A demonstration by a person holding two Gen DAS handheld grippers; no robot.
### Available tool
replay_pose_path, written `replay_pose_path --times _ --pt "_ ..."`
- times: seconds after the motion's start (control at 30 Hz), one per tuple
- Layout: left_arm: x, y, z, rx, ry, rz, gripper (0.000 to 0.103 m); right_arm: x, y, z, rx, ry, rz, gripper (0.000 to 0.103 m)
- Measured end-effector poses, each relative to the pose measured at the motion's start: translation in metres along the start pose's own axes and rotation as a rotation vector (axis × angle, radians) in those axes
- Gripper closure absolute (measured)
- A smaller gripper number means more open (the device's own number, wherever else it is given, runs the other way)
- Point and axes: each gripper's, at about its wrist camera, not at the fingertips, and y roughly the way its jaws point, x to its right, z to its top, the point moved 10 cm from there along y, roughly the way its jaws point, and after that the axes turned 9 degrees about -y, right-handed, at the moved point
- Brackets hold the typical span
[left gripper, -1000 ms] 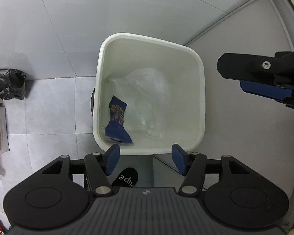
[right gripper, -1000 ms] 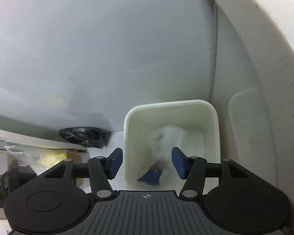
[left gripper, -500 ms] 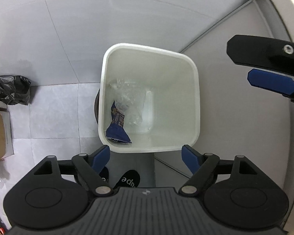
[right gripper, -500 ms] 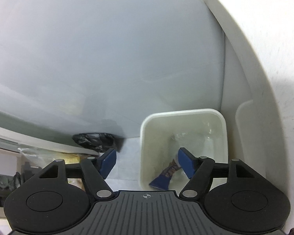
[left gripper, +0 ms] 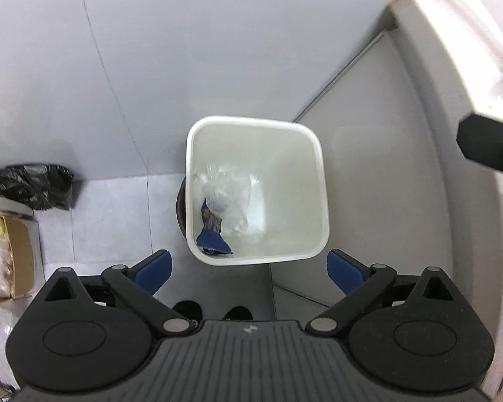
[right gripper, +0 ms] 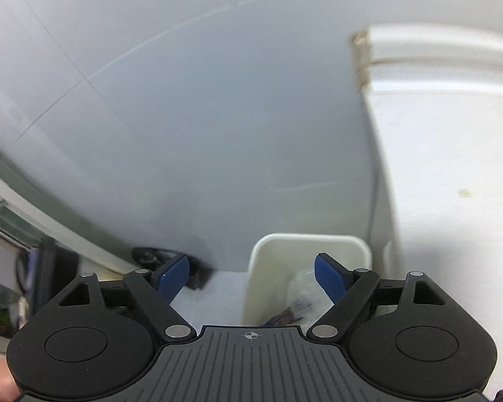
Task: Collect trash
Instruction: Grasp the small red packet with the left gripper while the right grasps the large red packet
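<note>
A white square bin [left gripper: 322, 201] stands on the floor below me, against a grey wall. Inside it lie a blue snack wrapper [left gripper: 211, 234] and a crumpled clear plastic bag [left gripper: 231, 197]. My left gripper [left gripper: 249, 269] is open and empty, high above the bin's near rim. My right gripper [right gripper: 251, 276] is open and empty, also high above the bin [right gripper: 261, 268]. Part of the right gripper's black body [left gripper: 489, 147] shows at the right edge of the left wrist view.
A black rubbish bag [left gripper: 33, 184] lies on the floor left of the bin. A cardboard box [left gripper: 13, 258] stands at the far left. A white cabinet or counter [right gripper: 452, 167] rises right of the bin. My shoes [left gripper: 211, 311] are just behind the bin.
Both grippers have risen away from the bin and opened wider. The clear plastic bag has settled at the bottom of the bin beside the blue wrapper.
</note>
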Motion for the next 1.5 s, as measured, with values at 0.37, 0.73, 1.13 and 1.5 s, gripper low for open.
replay_pose_path --times 0.37,0.73,1.13,1.5 --pt "0.051 -0.053 0.007 0.172 0.091 -0.067 0.001 0.054 -0.103 -0.018 0.146 -0.032 -0.185 0.013" --pt "0.133 -0.082 -0.005 0.277 0.326 -0.206 0.001 0.107 -0.197 -0.060 0.243 -0.105 -0.335 0.006" --pt "0.235 -0.067 -0.047 0.277 0.693 -0.330 0.001 0.171 -0.230 -0.126 0.166 -0.120 -0.467 0.005" --pt "0.323 -0.047 -0.069 0.258 1.005 -0.455 0.020 0.215 -0.219 -0.147 0.113 -0.017 -0.426 0.005"
